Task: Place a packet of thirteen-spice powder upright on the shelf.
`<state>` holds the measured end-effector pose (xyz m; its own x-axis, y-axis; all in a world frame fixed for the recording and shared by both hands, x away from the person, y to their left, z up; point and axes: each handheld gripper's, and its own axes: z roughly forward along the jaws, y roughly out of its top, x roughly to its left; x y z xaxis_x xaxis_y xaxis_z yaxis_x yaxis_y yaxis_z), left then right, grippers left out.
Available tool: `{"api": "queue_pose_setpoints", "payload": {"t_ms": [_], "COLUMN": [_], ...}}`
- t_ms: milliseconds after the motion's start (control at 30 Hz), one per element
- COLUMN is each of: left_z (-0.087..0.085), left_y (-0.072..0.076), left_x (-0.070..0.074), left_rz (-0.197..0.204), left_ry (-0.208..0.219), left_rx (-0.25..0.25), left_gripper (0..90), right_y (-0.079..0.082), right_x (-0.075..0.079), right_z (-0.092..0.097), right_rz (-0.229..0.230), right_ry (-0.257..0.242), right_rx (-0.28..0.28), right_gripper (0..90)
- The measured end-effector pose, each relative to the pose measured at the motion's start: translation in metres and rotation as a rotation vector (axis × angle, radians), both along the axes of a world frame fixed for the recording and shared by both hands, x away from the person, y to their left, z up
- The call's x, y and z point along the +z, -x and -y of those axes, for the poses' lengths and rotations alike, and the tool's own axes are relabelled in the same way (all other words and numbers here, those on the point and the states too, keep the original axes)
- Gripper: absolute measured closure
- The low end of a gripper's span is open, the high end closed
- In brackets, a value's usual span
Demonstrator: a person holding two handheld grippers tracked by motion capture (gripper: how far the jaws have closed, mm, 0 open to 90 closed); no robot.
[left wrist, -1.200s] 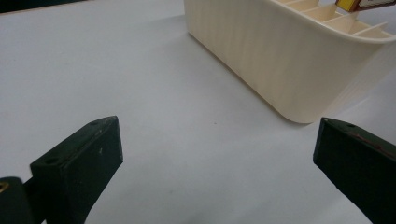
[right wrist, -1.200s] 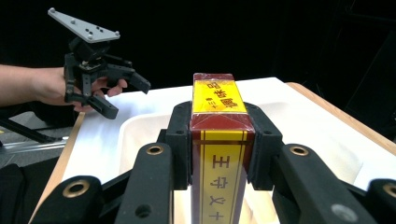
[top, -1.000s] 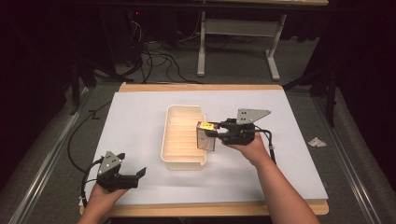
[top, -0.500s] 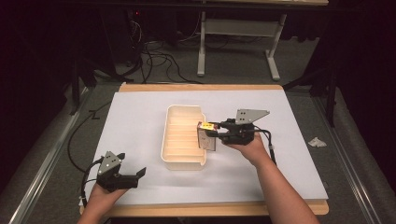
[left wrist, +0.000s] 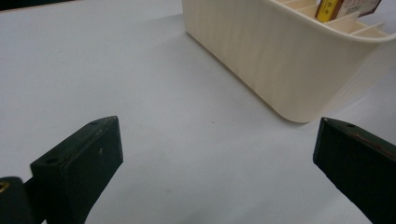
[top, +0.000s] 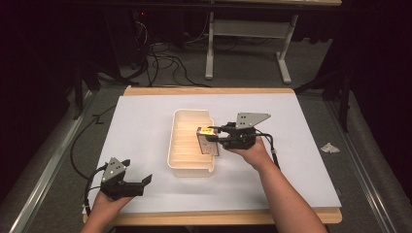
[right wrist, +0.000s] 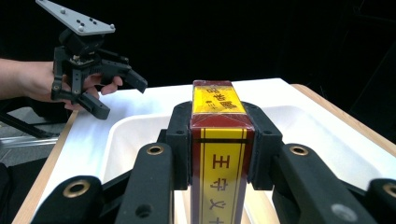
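Cream plastic forms the slatted tray (top: 183, 160) at the middle of the table, its long sides running near to far. White paper (top: 145, 126) covers the tabletop, and a strip of bare wood (top: 209, 91) shows along the far edge and again along the near one. Wide open paper lies left of the tray, and a broad band lies to its right as well.

Clenched on a small box (top: 208, 141), the right gripper (top: 214, 136) reaches in from the right and holds the box over the tray's right rim, about midway along it. In the right gripper view the box (right wrist: 218, 154) stands upright between the pads, dark red with a yellow panel and yellow lines. It carries printed characters in red that I cannot read with certainty.

Released and holding nothing, the left gripper (top: 145, 180) rests near the table's near left corner, well apart from the tray.

Beyond the table the room is dark: grey floor, loose black cables (top: 160, 58) and a pale metal stand (top: 248, 43) at the far side. A crumpled white scrap (top: 330, 147) lies on the floor to the right.
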<state>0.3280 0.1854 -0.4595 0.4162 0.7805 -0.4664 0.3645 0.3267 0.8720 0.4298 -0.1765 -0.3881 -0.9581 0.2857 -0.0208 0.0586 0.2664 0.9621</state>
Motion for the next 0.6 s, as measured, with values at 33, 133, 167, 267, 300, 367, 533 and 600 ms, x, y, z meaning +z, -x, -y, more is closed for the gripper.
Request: {"api": "queue_pose_setpoints", "payload": {"t_ms": [33,133,167,267,300,367,533,600], "left_z": [0.000,0.000,0.000,0.000,0.000,0.000,0.000,0.001], "left_y": [0.000,-0.001,-0.001,-0.001,-0.001,-0.001,-0.001,-0.001], "left_x": [0.000,0.000,0.000,0.000,0.000,0.000,0.000,-0.001], "left_rz": [0.001,0.000,0.000,-0.002,0.000,-0.003,-0.003,-0.007], "left_ry": [0.002,0.007,0.001,0.001,0.001,0.001,0.001,-0.005], "left_rx": [0.001,0.002,0.000,-0.003,0.000,-0.002,-0.003,-0.008], "left_gripper": [2.0,2.0,2.0,2.0,2.0,2.0,2.1,2.1], "right_y": [-0.001,-0.002,-0.002,-0.003,-0.004,-0.004,-0.004,-0.005], "right_x": [0.000,0.001,0.000,-0.001,-0.002,-0.002,-0.003,-0.004], "right_z": [-0.002,-0.007,-0.008,-0.013,-0.014,-0.016,-0.024,-0.027], "right_rz": [0.002,0.000,-0.005,-0.001,0.004,0.000,0.007,0.007], "right_ry": [-0.003,-0.001,-0.003,-0.013,-0.008,-0.009,-0.008,-0.013], "right_rx": [0.000,0.002,0.001,0.000,0.004,0.000,0.003,0.005], "right_gripper": [68.5,68.5,68.5,68.5,68.5,68.5,68.5,68.5]}}
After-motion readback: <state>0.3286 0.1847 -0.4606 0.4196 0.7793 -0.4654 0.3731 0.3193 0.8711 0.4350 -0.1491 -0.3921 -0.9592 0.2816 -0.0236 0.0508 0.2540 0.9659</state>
